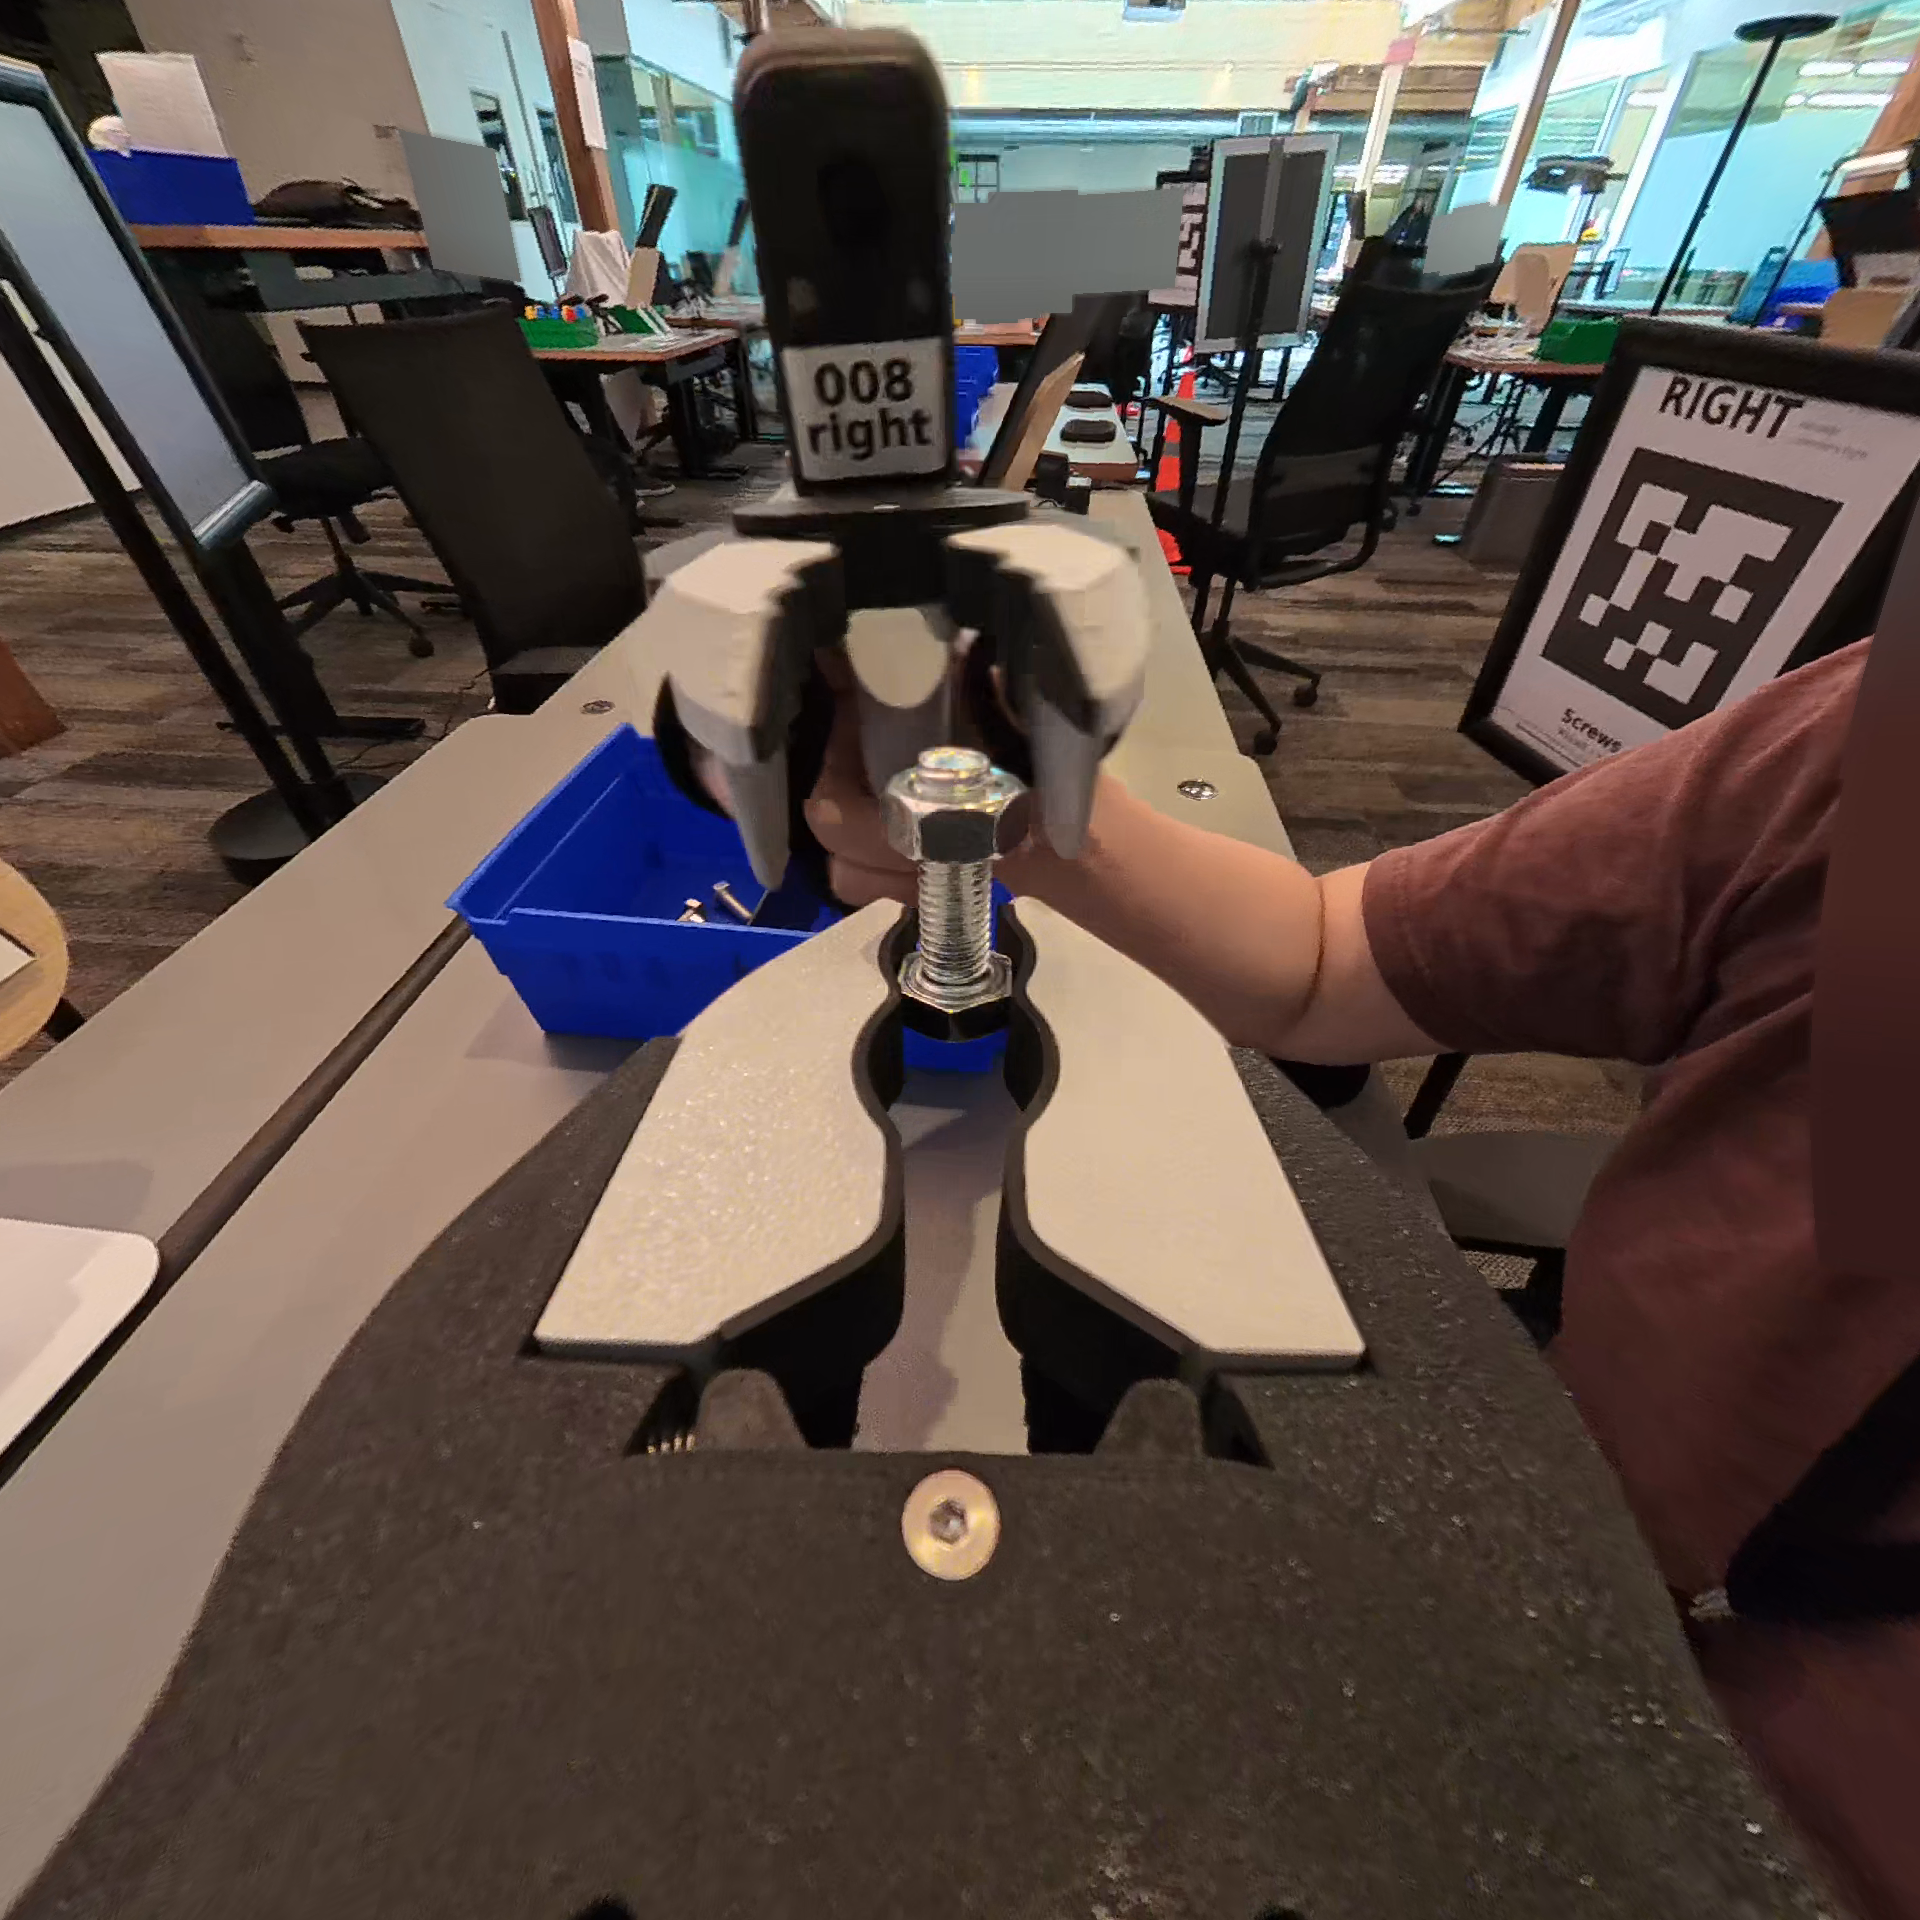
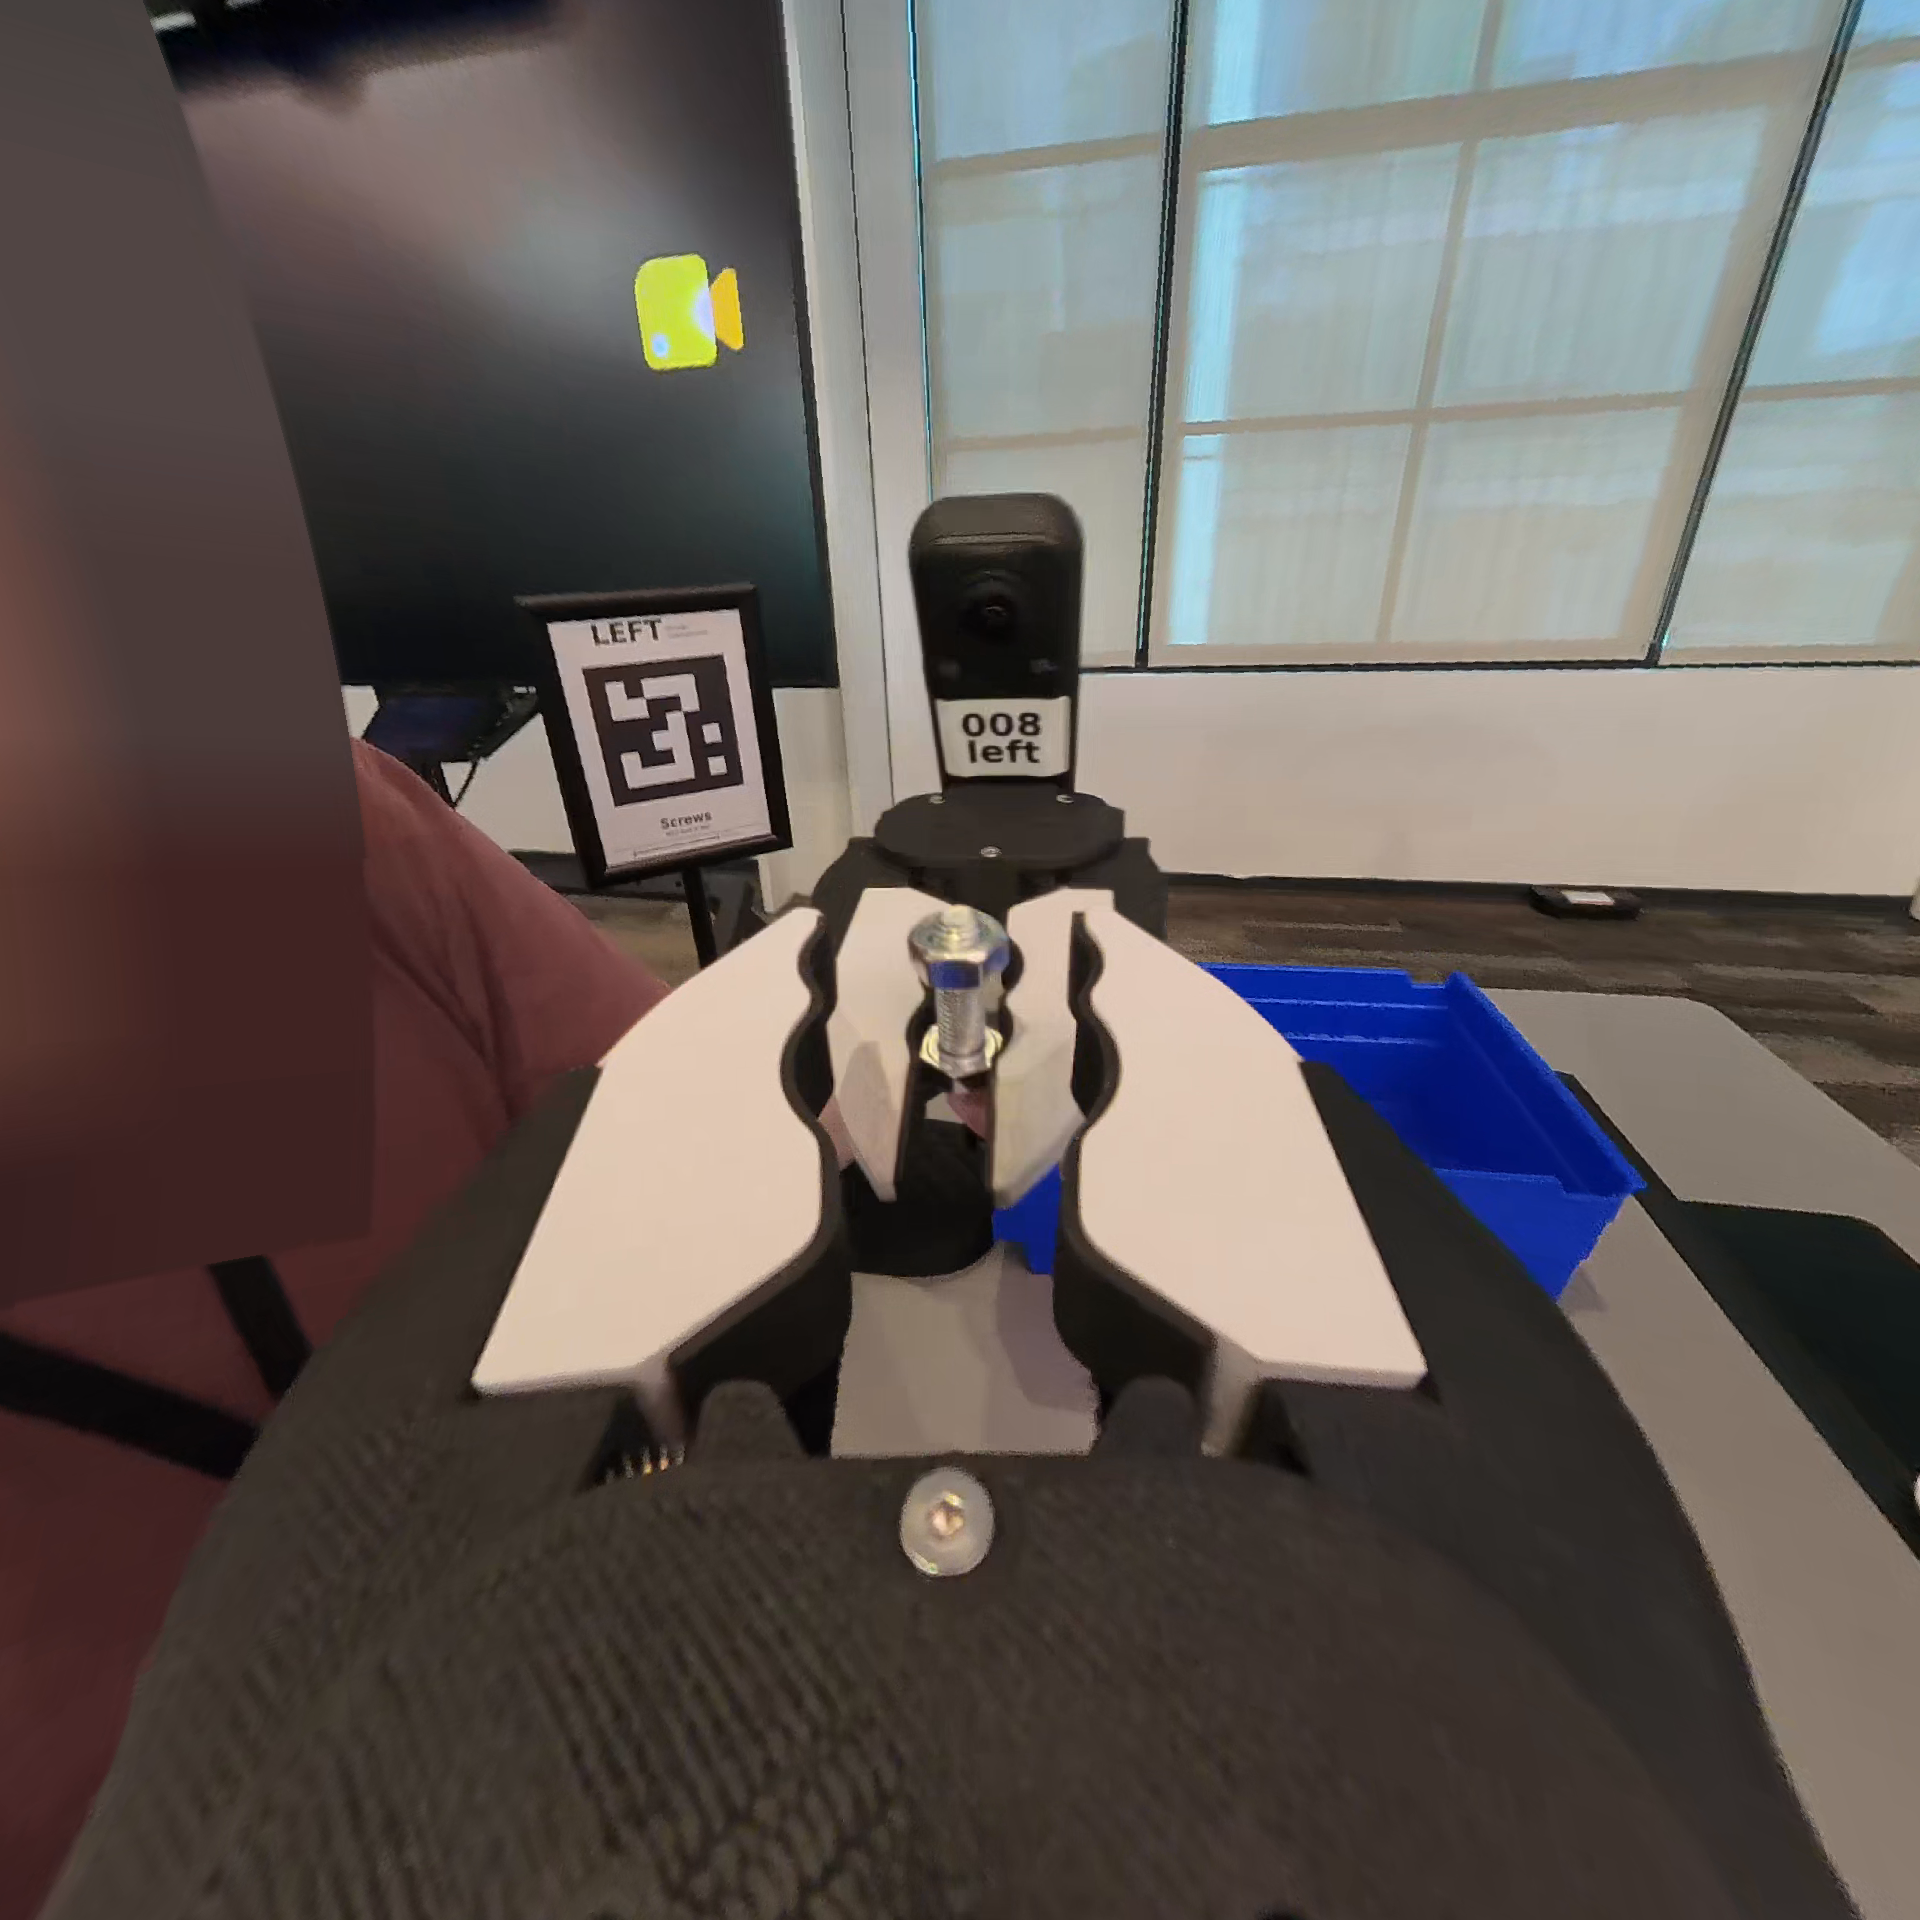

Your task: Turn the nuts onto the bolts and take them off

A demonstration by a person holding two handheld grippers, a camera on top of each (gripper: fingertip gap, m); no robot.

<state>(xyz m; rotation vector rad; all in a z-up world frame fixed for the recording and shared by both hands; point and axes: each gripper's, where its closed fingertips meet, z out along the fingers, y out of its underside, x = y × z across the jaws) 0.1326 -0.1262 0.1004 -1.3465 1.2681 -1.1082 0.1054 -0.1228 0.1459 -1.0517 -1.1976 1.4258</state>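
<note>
The left tongs (image 1: 951,971) clamp the head end of an upright bolt (image 1: 953,925) above the tabletop (image 1: 312,997); a nut (image 1: 956,816) sits near its top; the right tongs (image 1: 914,821) stand apart around the nut, seemingly not gripping; a blue bin (image 1: 623,935) lies just beyond.

One bolt (image 1: 954,925), one nut (image 1: 954,816), one blue bin (image 1: 623,935).

floor: dark carpet (image 1: 1382,665) | black office chairs (image 1: 488,499) | large gridded window (image 2: 1455,332) | daylight
</note>
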